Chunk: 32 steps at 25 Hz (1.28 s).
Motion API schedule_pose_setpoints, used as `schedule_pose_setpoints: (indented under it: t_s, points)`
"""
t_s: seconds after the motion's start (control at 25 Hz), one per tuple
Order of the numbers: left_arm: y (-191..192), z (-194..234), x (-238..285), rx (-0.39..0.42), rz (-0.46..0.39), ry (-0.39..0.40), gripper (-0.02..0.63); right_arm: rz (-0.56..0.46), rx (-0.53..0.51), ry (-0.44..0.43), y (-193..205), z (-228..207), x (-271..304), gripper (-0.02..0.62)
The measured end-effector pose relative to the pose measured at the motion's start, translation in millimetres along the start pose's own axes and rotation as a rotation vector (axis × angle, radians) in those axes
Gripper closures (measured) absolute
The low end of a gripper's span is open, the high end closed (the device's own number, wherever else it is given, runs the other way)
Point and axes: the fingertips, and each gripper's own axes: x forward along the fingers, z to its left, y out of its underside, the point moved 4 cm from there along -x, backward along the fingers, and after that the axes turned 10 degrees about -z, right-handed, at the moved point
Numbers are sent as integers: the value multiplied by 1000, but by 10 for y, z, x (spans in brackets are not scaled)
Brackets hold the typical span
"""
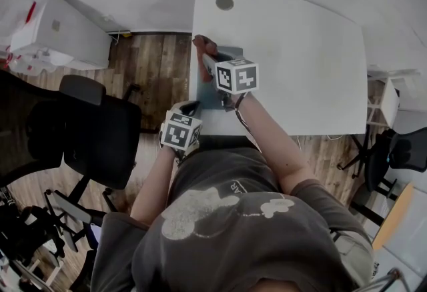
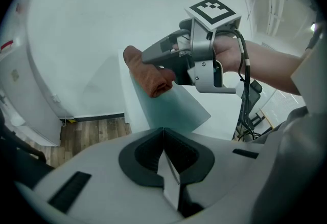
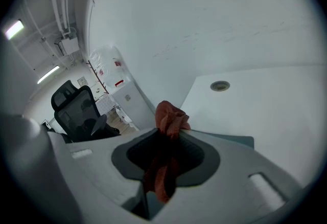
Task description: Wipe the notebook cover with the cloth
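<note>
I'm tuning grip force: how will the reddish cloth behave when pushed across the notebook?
Probably floppy: the cloth bunches in folds at the right gripper, a tail hanging back between its jaws. Its fuzzy-looking surface would likely drag, not slip, on the smooth notebook cover.

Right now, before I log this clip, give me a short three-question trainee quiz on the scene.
1. True or false: the right gripper is shut on the reddish-brown cloth.
2. Where on the white table does the grey-blue notebook lie? A far right corner; B left edge; C centre.
3. Fill in: a black office ___ stands on the wooden floor left of the table.
Key: 1 true; 2 B; 3 chair.
</note>
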Motion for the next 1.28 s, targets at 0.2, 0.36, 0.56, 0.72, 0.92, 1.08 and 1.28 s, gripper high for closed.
schedule_pose_setpoints:
  t_s: [0.2, 0.36, 0.56, 0.72, 0.92, 1.08, 1.28]
  points:
    - [17, -4, 6, -10, 5, -19, 604, 12, 6, 5, 39, -93, -31, 500]
    - [-8, 0, 7, -24, 6, -32, 604, 26, 10, 8, 20, -187, -71, 500]
    - [-4, -25, 19, -47, 3, -50, 604, 38, 10, 0, 34, -309, -178, 500]
    - [-1, -18, 22, -63, -9, -80, 604, 39, 21, -1, 42, -409, -242, 499]
    - [2, -21, 16, -66, -23, -110, 604, 29, 27, 17, 44, -549, -364, 500]
    - [7, -34, 12, -66, -23, -129, 604, 21, 29, 34, 50, -675, -479, 499]
    - [6, -55, 23, -74, -15, -140, 604, 22, 35, 49, 45, -814, -582, 499]
